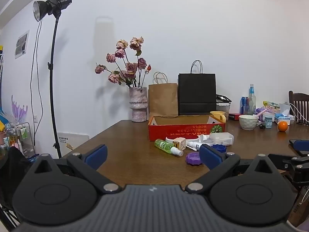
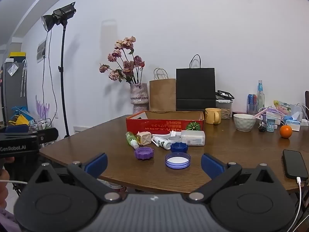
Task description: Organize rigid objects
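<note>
Wooden table [image 2: 231, 154]: caps, bottles crowd before red box [image 2: 164, 124].

A lived-in home room — wooden dining table [image 2: 231, 154], dried roses in a vase [image 2: 139, 96], paper shopping bags [image 2: 195, 89].

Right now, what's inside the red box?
Little shows: the red box is open-topped, with bare cardboard inner walls and something white in its far right corner. Its front wall hides the floor.
</note>
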Demonstrator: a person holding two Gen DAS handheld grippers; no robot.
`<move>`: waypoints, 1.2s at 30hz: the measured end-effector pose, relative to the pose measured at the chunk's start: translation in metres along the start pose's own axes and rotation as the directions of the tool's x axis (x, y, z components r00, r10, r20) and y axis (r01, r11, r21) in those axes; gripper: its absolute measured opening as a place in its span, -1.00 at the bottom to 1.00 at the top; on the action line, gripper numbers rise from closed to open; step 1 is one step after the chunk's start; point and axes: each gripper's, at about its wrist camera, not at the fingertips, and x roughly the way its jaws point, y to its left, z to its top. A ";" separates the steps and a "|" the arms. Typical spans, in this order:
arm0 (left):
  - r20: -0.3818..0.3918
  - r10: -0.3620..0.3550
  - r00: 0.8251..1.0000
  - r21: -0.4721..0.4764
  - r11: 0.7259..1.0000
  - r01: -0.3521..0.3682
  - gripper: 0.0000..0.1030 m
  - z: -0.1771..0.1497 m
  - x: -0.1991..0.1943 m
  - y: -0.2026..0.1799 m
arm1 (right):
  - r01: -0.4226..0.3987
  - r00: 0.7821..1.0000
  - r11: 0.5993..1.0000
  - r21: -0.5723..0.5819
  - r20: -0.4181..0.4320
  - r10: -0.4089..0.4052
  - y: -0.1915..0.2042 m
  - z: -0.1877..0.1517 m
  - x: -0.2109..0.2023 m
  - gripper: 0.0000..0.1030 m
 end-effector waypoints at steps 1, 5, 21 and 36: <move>0.002 0.002 1.000 0.000 1.000 -0.002 1.00 0.000 0.000 0.000 | 0.001 1.000 1.000 0.000 0.001 -0.001 0.000 0.000 0.000 1.00; 0.017 0.011 1.000 0.008 1.000 -0.011 1.00 0.000 -0.002 0.001 | 0.003 1.000 1.000 0.003 0.001 -0.003 0.002 0.001 -0.002 1.00; 0.011 -0.002 1.000 0.012 1.000 0.002 1.00 -0.002 -0.001 -0.003 | 0.002 1.000 1.000 0.015 -0.005 -0.002 -0.002 0.000 0.000 1.00; 0.014 -0.003 1.000 0.014 1.000 0.003 1.00 0.000 -0.002 -0.003 | 0.003 1.000 1.000 0.017 -0.004 -0.003 -0.004 0.000 -0.001 1.00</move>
